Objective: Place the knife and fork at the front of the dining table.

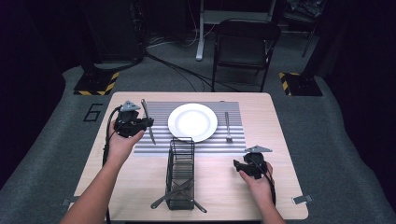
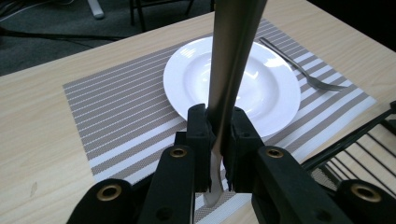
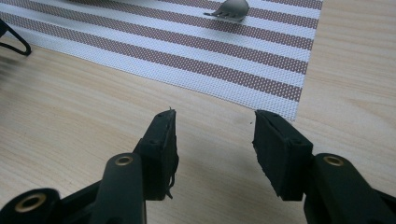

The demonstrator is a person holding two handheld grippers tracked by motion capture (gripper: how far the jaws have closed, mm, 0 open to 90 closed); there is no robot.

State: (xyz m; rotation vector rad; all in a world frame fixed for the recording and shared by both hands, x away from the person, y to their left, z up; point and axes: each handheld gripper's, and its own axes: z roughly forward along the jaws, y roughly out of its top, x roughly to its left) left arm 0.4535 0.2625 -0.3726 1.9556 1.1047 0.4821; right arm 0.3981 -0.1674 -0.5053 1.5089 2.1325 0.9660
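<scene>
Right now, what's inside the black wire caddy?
Inside the wire caddy, two dark utensils lie crossed near its front end, their ends poking out through the sides. The mesh and dim light hide what kind they are. The rest of its floor looks bare.

High view down over the table [image 1: 140, 182]; both gripper views close, seemingly sharing the striped placemat [image 2: 121, 107].

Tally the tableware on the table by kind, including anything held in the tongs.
Plates: 1, white plate
Forks: 1, fork on the placemat
Knives: 1, knife clamped in the left tongs
Wire caddies: 1, caddy, with utensils I cannot count
Total: 4
</scene>
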